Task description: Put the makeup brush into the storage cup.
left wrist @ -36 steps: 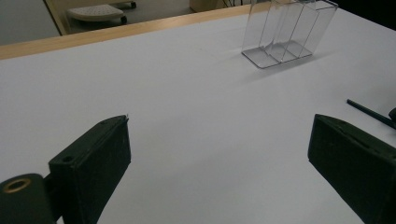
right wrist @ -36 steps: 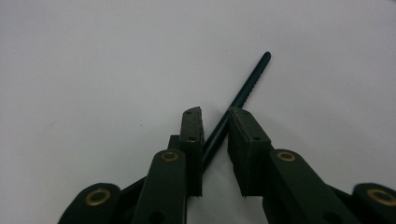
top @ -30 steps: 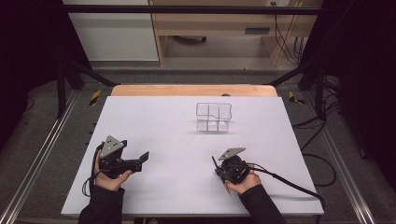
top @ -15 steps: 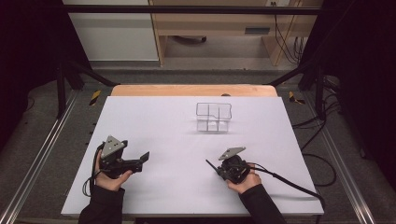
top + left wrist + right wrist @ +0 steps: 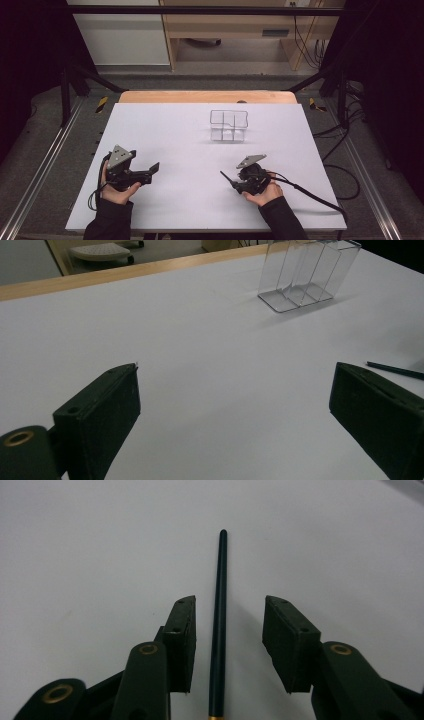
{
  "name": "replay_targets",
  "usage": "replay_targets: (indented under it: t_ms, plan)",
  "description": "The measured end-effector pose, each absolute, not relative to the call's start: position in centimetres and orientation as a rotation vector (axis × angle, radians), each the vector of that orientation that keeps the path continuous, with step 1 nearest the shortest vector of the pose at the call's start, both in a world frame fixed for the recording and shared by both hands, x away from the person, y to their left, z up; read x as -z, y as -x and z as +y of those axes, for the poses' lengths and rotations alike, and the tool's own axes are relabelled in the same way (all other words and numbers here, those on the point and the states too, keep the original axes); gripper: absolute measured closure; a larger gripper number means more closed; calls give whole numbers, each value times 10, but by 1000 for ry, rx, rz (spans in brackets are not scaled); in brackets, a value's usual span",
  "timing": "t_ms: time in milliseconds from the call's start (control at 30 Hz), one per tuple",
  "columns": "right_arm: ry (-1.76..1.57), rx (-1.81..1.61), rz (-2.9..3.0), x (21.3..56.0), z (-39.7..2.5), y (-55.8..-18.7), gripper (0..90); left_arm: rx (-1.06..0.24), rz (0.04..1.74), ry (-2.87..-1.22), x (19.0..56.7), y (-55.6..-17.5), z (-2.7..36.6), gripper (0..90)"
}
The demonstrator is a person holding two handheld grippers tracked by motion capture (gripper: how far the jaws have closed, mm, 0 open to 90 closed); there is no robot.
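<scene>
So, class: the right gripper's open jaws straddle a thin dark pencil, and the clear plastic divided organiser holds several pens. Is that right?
Not quite. The clear plastic divided organiser is empty, as the left gripper view shows. The right gripper's open jaws do straddle the thin dark pencil.

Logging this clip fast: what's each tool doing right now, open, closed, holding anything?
Left tool: open, holding nothing, above the white table.
Right tool: open, jaws either side of the dark pen, not clamped on it.

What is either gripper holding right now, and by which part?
Nothing is held. The right gripper has its jaws open either side of the dark pencil, not closed on it. The left gripper is open over bare table.
</scene>
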State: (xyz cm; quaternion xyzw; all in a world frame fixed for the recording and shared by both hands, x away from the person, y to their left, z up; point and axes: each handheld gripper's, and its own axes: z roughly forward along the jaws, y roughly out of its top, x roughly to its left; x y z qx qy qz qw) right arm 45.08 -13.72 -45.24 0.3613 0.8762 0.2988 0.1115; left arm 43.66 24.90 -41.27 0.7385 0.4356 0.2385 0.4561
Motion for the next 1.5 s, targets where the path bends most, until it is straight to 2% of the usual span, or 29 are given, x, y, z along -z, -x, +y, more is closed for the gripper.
replay_targets:
  t_ms: [367,700,1133,1500]
  plan:
    - [-1079,-737,2611,424,-144,-454,502,-589,1075,-1817,412,-436,250,52]
    - [-1107,-625,2660,420,-131,-457,493,-588,1073,-1821,412,-436,250,52]
    - [-1134,-493,2749,437,-119,-462,561,-587,1069,-1829,413,-436,247,52]
    - [-1119,-462,2778,448,-112,-460,679,-588,1070,-1830,413,-436,248,52]
